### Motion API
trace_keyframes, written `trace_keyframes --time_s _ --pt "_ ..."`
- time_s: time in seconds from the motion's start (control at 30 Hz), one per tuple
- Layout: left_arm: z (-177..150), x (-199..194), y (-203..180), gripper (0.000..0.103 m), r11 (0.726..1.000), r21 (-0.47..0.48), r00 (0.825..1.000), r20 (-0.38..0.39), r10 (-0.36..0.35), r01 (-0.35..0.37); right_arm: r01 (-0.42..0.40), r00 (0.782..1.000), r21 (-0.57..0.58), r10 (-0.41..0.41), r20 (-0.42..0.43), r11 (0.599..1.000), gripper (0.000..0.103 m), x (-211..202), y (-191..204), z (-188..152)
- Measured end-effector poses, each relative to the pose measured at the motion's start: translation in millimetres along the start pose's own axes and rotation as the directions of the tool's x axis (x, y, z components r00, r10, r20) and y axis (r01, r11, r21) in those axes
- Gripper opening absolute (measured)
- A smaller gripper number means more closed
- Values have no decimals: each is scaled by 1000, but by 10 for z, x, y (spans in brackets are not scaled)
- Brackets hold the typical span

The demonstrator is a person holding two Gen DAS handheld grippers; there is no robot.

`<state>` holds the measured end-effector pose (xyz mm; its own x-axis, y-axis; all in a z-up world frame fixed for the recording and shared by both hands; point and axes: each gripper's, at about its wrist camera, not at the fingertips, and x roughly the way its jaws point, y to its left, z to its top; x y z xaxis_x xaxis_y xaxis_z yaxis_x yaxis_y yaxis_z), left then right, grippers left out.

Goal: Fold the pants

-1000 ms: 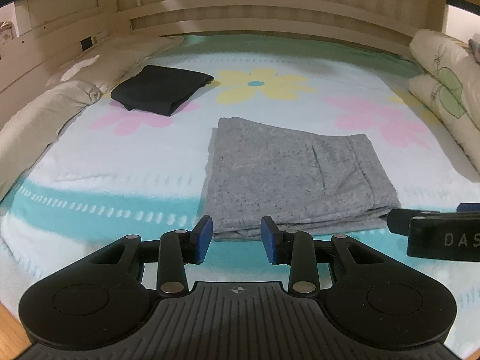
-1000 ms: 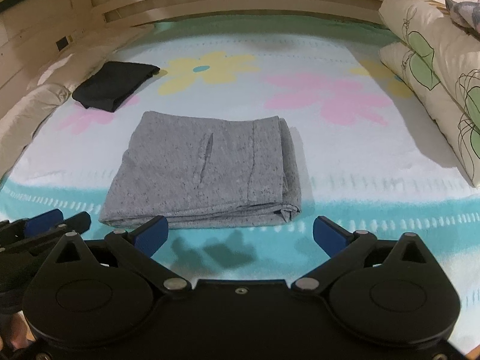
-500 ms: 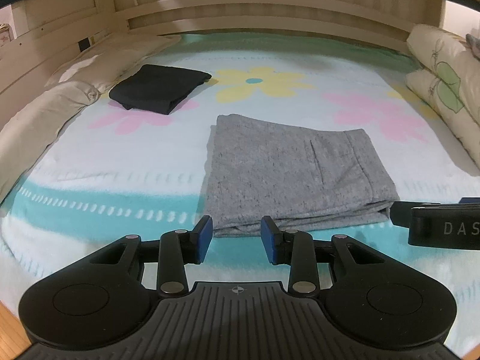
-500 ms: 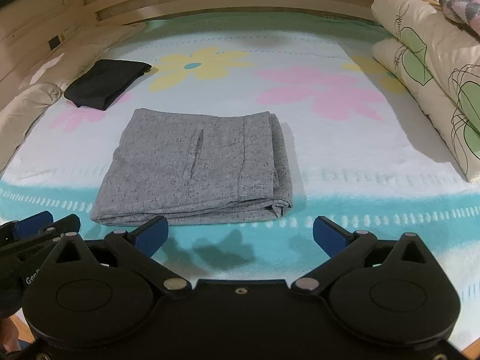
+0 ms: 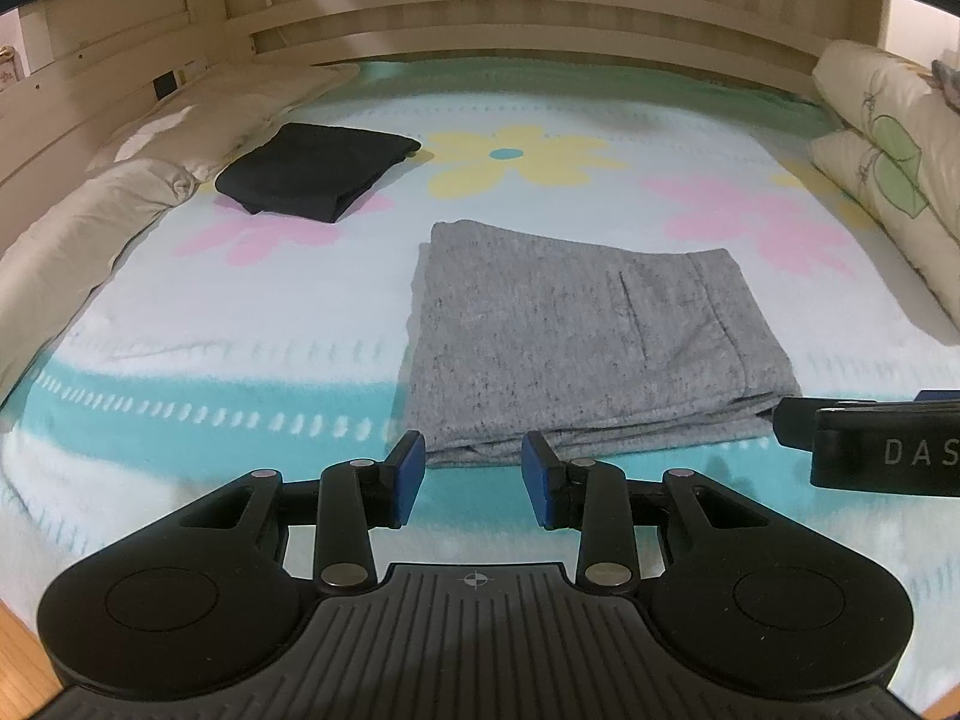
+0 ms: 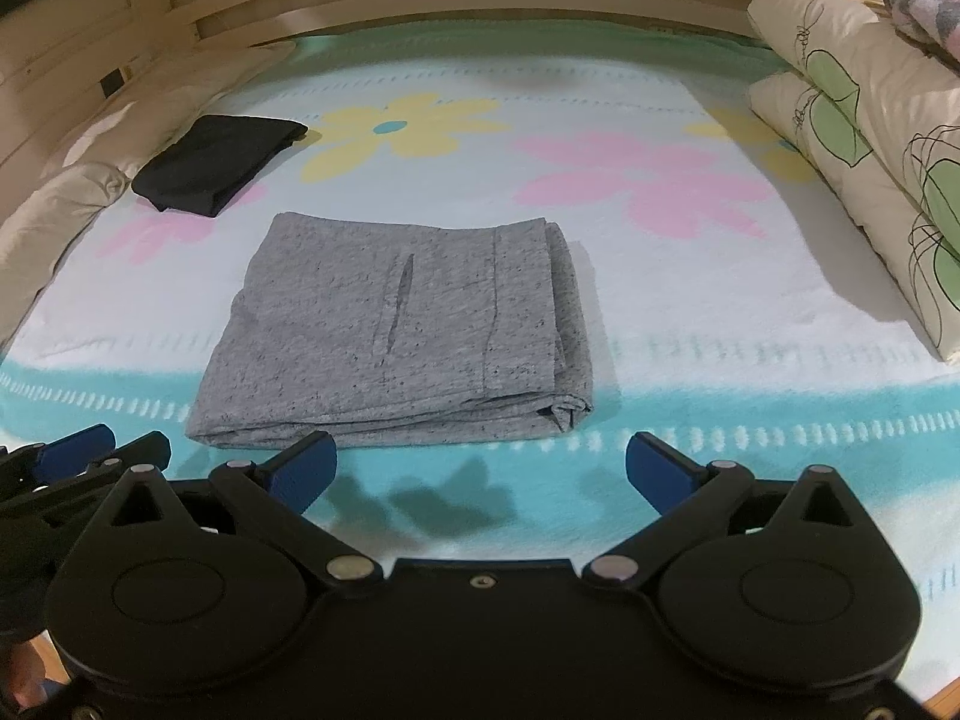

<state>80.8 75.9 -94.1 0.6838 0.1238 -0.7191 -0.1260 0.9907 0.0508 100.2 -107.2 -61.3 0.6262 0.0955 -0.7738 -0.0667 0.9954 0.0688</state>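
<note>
Grey pants (image 5: pixel 576 336) (image 6: pixel 402 330) lie folded into a flat rectangle on the flowered blanket, pocket slit facing up. My left gripper (image 5: pixel 473 468) hovers just short of their near edge, its blue pads partly apart with nothing between them. My right gripper (image 6: pixel 480 468) stands wide open in front of the pants' near edge, also holding nothing. The right gripper's black body shows at the right edge of the left wrist view, and the left gripper's fingers (image 6: pixel 78 450) show at the left of the right wrist view.
A folded black garment (image 5: pixel 312 177) (image 6: pixel 216 159) lies at the far left. A cream duvet roll (image 5: pixel 78 228) lines the left side, flowered pillows (image 6: pixel 870 138) the right. A wooden bed frame (image 5: pixel 480 30) runs behind. The blanket (image 5: pixel 210 330) covers the bed.
Both grippers have drawn back slightly from the pants over the last second; the jaws kept the same spread and the pants lie unmoved.
</note>
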Motion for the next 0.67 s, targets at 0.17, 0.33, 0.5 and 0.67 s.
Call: trace_keyframes --time_s 0.17,0.33,0.5,0.67 --pt "1 -5 2 34 1000 3 1000 1 -2 2 -2 1000 2 2 0 1000 102 3 1 -4" --pt "-1 -9 -9 34 1000 9 1000 3 -4 4 -4 1000 5 4 -1 1000 102 4 -3 -6" --pt "-5 -7 -29 34 1000 9 1000 3 -2 2 -7 1000 5 7 -3 1000 102 4 -5 -6" --pt "-8 -8 -32 34 1000 10 1000 1 -1 0 -8 1000 7 8 -6 1000 102 2 1 -5"
